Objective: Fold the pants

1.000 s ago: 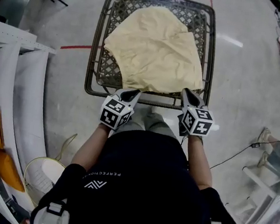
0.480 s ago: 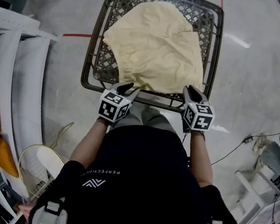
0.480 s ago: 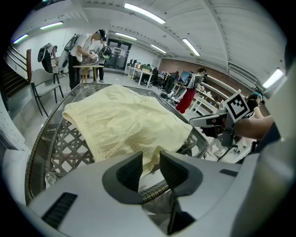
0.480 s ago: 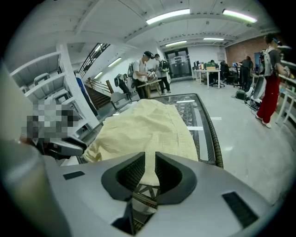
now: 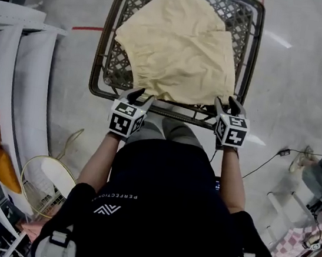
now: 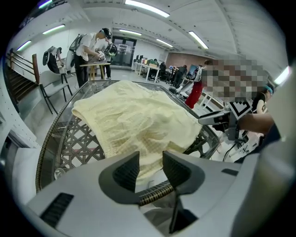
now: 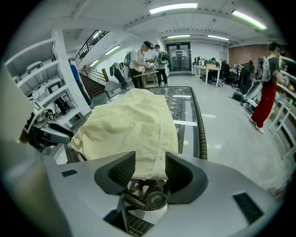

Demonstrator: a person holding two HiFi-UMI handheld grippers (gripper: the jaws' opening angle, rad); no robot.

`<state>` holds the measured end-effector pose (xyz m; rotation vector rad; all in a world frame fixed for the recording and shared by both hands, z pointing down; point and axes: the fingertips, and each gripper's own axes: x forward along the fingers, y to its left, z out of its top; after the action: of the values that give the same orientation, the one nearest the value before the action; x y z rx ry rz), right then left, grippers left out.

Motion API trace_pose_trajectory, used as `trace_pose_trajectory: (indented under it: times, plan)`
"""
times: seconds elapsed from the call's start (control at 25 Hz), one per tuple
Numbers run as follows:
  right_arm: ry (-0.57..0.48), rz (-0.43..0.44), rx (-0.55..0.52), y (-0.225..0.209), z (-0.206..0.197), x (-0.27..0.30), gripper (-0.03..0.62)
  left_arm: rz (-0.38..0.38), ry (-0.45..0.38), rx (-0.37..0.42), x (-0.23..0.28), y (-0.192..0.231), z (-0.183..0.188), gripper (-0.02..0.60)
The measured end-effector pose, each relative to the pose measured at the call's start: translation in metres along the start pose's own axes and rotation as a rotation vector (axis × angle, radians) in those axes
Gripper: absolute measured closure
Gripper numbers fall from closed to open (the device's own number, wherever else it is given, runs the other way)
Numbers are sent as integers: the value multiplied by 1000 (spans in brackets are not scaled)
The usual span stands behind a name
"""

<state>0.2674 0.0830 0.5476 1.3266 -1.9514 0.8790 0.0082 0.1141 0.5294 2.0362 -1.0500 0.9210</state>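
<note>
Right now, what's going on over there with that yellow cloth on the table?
A person stands at the near edge of a lattice table with a two-jaw gripper in each hand. Yellow pants lie rumpled on it. The left gripper and right gripper sit at the pants' near hem. Both sets of jaws have just been opening, with the hem in the gap but not pinched.

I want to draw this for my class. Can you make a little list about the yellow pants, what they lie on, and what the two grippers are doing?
Pants: pale yellow, wrinkled, lying on the table
Table: dark lattice top with a raised rim
Left hand-held gripper: at the pants' near left edge; jaws have just been opening and stand apart, with the cloth edge between them, not pinched
Right hand-held gripper: at the near right corner; jaws have just been opening, with the hem between them, not pinched
</note>
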Motion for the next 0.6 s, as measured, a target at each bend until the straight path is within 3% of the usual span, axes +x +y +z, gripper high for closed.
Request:
trace_pose_trajectory:
  times: [0.2, 0.6]
  plan:
    - [41, -36, 7, -11, -10, 6, 398, 21, 49, -5, 7, 2, -6, 413]
    - [88, -78, -35, -17, -16, 12, 398, -11, 140, -1, 18, -3, -25, 370]
